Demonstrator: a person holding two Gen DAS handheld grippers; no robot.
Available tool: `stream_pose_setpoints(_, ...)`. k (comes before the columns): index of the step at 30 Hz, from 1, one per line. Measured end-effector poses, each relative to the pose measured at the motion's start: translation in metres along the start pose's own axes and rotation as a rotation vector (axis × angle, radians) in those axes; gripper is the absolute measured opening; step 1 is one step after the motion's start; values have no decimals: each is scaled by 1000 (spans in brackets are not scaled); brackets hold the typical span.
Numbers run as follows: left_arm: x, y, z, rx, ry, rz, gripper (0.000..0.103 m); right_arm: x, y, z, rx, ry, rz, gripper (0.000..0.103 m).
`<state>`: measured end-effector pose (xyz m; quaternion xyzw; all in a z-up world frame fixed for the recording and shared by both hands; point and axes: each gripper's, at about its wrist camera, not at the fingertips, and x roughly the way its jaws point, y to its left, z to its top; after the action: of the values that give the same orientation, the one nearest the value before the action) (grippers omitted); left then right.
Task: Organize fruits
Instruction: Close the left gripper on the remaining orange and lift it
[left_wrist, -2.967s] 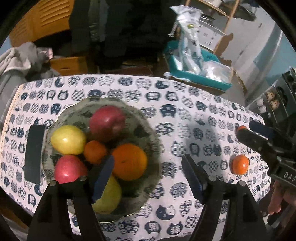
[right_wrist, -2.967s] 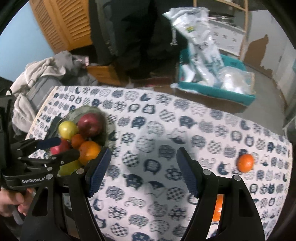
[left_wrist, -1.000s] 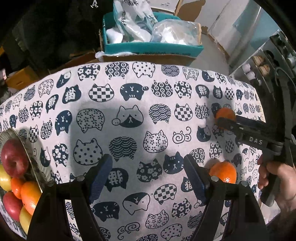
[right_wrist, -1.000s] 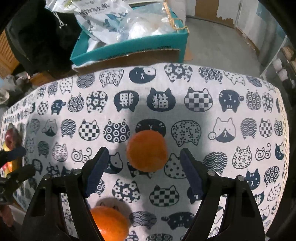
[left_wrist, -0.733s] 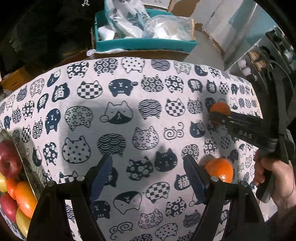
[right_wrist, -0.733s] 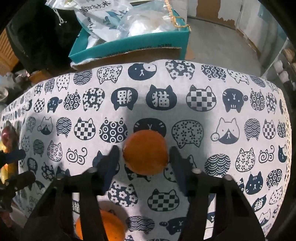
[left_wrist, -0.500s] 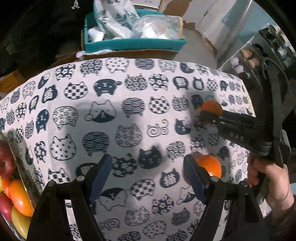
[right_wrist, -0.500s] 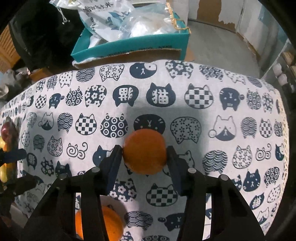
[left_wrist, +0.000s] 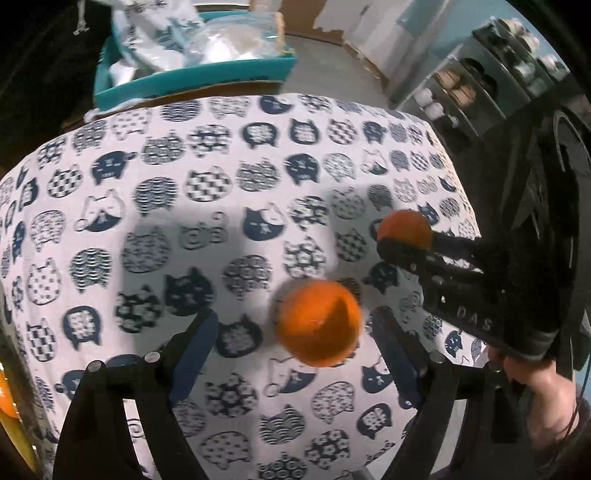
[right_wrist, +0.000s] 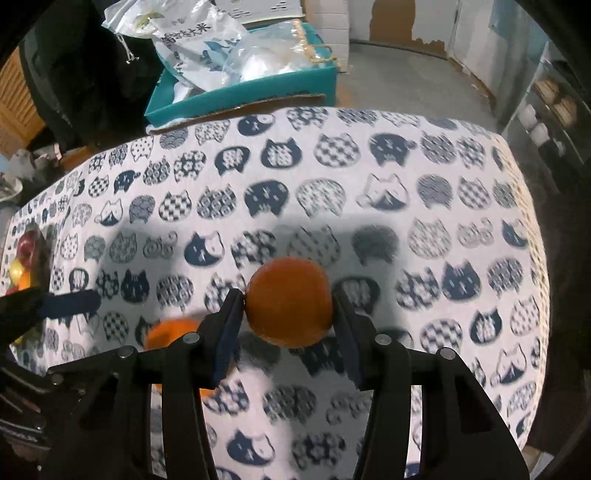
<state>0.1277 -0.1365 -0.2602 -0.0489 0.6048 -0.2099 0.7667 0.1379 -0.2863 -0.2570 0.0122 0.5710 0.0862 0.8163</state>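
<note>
At the far left edge of my right wrist view sits the fruit bowl (right_wrist: 37, 254), with a red apple (right_wrist: 26, 242) and yellow and orange fruit showing at its rim; most of it is cut off.

Next, my left gripper (left_wrist: 295, 345). Its jaws stand apart and have just been opening wider. A loose orange (left_wrist: 318, 322) lies on the cat-print tablecloth (left_wrist: 155, 206) between the blue pads (left_wrist: 194, 347), nearer the right one. Neither pad presses on it. In the right wrist view the same orange (right_wrist: 173, 332) shows partly hidden behind my right gripper's left finger, with one blue left-gripper fingertip reaching in from the left.

Further right, my right gripper (right_wrist: 290, 314) is clamped on a second orange (right_wrist: 290, 302); both pads bear on its sides. From the left wrist view this held orange (left_wrist: 405, 229) sits at the tips of the right gripper (left_wrist: 404, 245), beyond and to the right of the loose one, not touching it. Whether it is clear of the cloth I cannot tell. My right hand (left_wrist: 543, 391) grips the handle at the frame's right edge.

Beyond the table's far edge stands a teal box (right_wrist: 243, 94) holding plastic bags (right_wrist: 207, 40). The cloth is blurred in both views.
</note>
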Motion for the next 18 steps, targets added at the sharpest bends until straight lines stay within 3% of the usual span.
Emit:
stream_pose_setpoints(9,30,-27,-9,58,55,25,87,-13,-42,-30,74,-3,0,49)
stream_pose_setpoints(18,54,-31,-13,77,80,61,87,-12,-57,-40,102,2,11,49)
